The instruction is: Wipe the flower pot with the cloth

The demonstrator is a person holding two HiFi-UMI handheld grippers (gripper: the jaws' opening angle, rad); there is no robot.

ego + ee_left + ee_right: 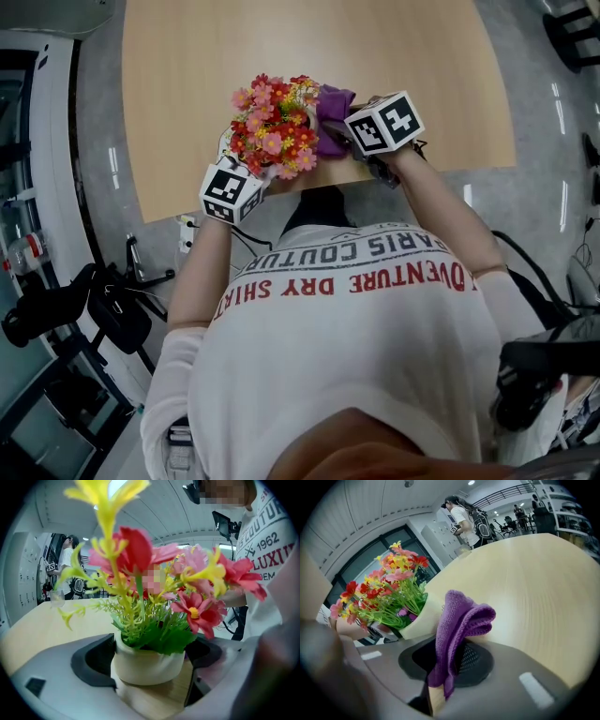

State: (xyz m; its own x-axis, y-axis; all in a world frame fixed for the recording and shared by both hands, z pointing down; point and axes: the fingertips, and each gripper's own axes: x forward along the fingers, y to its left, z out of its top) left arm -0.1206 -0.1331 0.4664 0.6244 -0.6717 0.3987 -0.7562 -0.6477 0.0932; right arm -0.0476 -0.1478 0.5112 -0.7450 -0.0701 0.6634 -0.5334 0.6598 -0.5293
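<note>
A small white flower pot (149, 665) full of red, pink and yellow artificial flowers (274, 127) stands near the front edge of the wooden table (309, 47). My left gripper (150, 670) is shut on the pot, one jaw against each side. A purple cloth (457, 627) is folded and stands up between the jaws of my right gripper (450, 667), which is shut on it. In the head view the cloth (333, 117) lies right against the flowers' right side. From the right gripper view the pot (421, 619) is just left of the cloth.
The table's front edge (319, 183) runs just below both grippers. A clear glass (57, 598) stands far off on the table. A person (464, 517) stands beyond the far end. On the floor lie a power strip (187, 234) and black bags (117, 309).
</note>
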